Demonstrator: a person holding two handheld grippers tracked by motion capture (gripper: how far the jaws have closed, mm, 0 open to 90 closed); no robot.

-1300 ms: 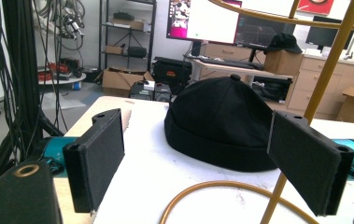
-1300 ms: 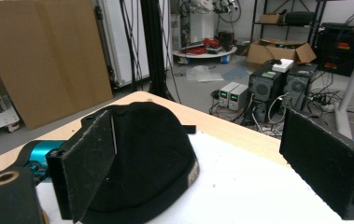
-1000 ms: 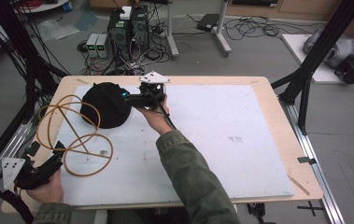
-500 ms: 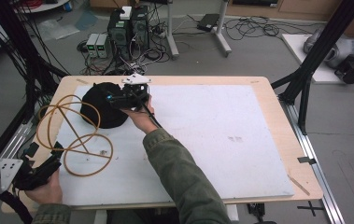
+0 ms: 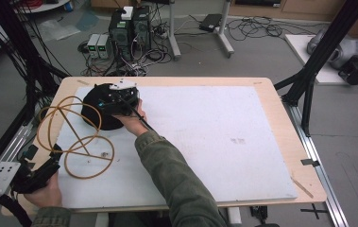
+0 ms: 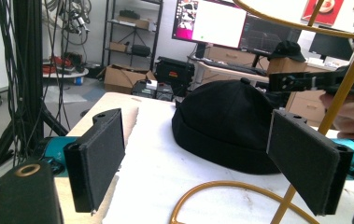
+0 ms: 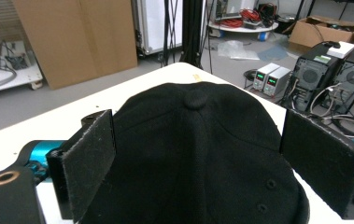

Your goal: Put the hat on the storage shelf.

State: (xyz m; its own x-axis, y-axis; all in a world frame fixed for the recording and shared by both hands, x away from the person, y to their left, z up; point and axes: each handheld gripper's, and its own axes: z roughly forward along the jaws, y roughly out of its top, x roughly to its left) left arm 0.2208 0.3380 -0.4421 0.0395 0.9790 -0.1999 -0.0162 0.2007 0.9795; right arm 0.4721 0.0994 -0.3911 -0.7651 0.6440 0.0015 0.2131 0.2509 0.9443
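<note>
Right gripper [image 5: 105, 103] sits over the black cap [image 5: 96, 118] at the far left of the table [image 5: 261, 85] in the high view, held by a hand whose green sleeve [image 5: 176, 179] runs back to the near edge. Its grey three-cornered plate is on top, and from up here the spread of its jaws cannot be made out. The cap lies on the white mat [image 5: 214, 137], crown up. Just beside it, on the near-left, a tan wire stand [image 5: 72, 142] of looped hoops rests on the mat, one hoop crossing the cap's left edge. The left gripper [image 5: 49, 168] is at the near-left corner of the table, well apart from the cap, its tips close to the lowest hoop.

From the left gripper view, the left gripper [image 6: 202, 163] has its jaws spread wide with nothing between the pads. The cap [image 6: 226, 126] lies ahead on the mat, and the wire stand [image 6: 333, 107] rises past the pad on the right side, with a hoop curving along the mat below. The right gripper [image 6: 315, 81] shows above the far side of the cap.

From the right gripper view, the right gripper [image 7: 202, 163] is wide open, its two pads flanking the cap [image 7: 198, 158] on either side without clearly pressing it; the crown button is centred between them.
</note>
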